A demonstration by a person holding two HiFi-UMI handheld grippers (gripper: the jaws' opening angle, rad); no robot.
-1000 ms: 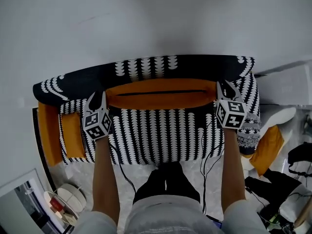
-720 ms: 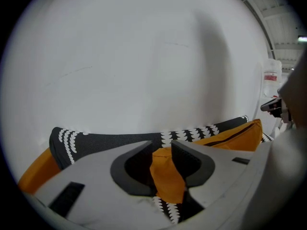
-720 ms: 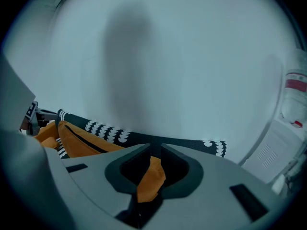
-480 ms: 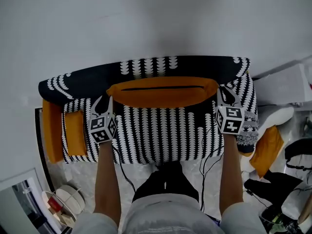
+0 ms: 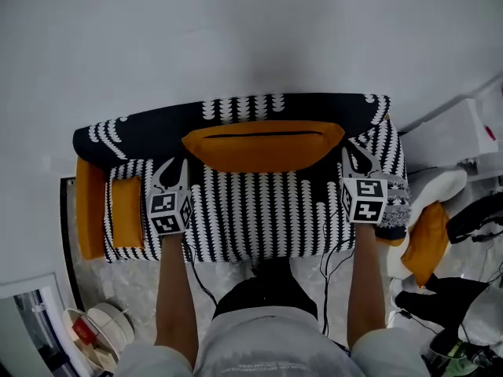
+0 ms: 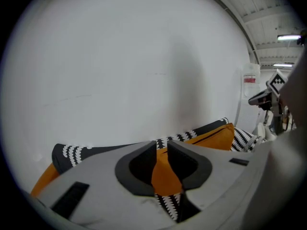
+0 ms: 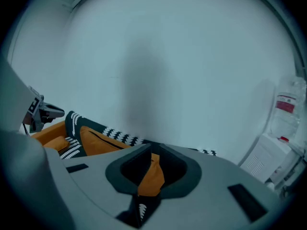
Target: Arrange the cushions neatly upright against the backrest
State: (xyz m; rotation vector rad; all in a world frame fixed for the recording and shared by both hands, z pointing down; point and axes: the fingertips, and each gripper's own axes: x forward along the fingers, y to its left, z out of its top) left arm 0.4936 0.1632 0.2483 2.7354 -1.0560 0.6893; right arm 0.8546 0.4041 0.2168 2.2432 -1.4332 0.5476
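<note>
At the left end of the sofa, a small orange cushion sits on the striped seat, at nine o'clock from the left gripper. That gripper's jaws have just been closing, and they now pinch the left corner of the long orange cushion; its fabric fills the narrow gap between them. The long cushion runs along the patterned backrest, at twelve o'clock from the person, with its dark zip line facing up. At its right corner the right gripper nips the orange fabric between narrowly set jaws. At four o'clock from this gripper, past the sofa's right end, another orange cushion lies off the seat.
</note>
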